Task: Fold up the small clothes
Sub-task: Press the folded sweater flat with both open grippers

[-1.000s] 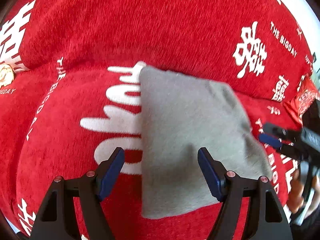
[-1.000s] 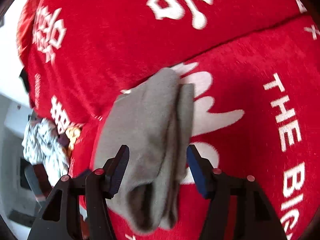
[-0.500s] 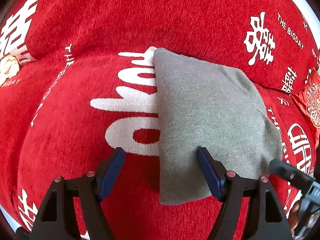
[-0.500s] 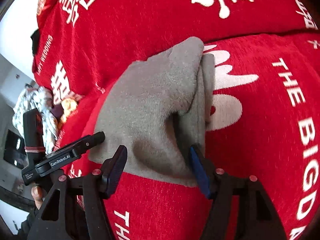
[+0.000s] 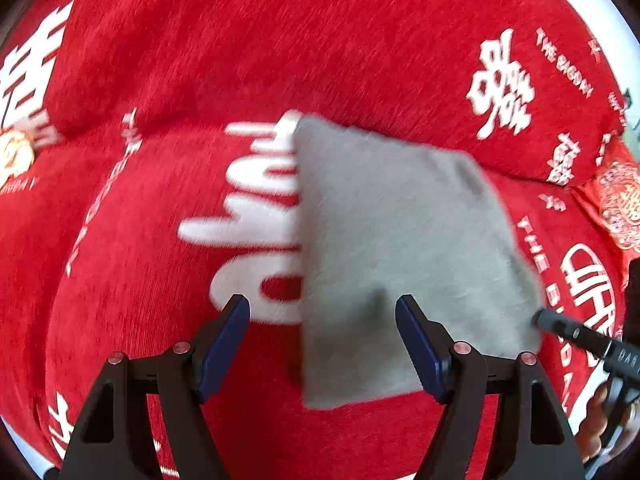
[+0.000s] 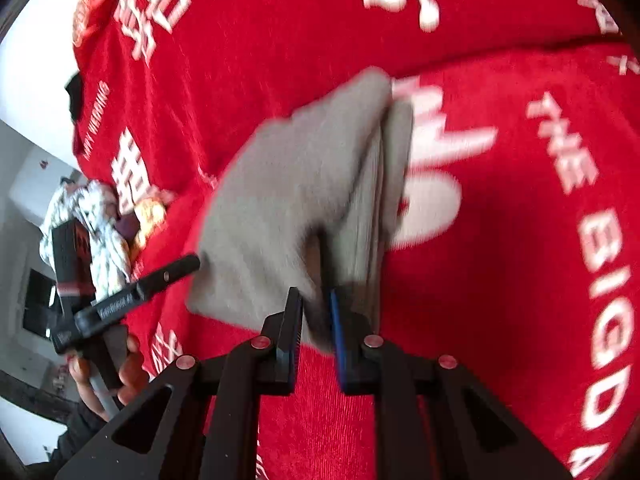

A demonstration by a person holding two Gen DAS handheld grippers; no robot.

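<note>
A folded grey garment (image 5: 404, 248) lies on a red blanket (image 5: 280, 40) with white lettering. My left gripper (image 5: 322, 348) is open and hovers over the garment's near left edge, its left finger over the blanket. In the right wrist view my right gripper (image 6: 314, 320) is shut on the near edge of the grey garment (image 6: 296, 196), pinching the layered fold. The right gripper's tip also shows in the left wrist view (image 5: 576, 334) at the garment's right corner. The left gripper shows in the right wrist view (image 6: 132, 296) at the left, beside the garment.
A pile of patterned white clothes (image 6: 92, 216) lies at the blanket's far left edge in the right wrist view. A red packet (image 5: 620, 204) sits at the right in the left wrist view. The red blanket spreads around the garment on all sides.
My right gripper has closed from open onto the garment's near edge. The left gripper stayed open and shifted slightly over the garment.
</note>
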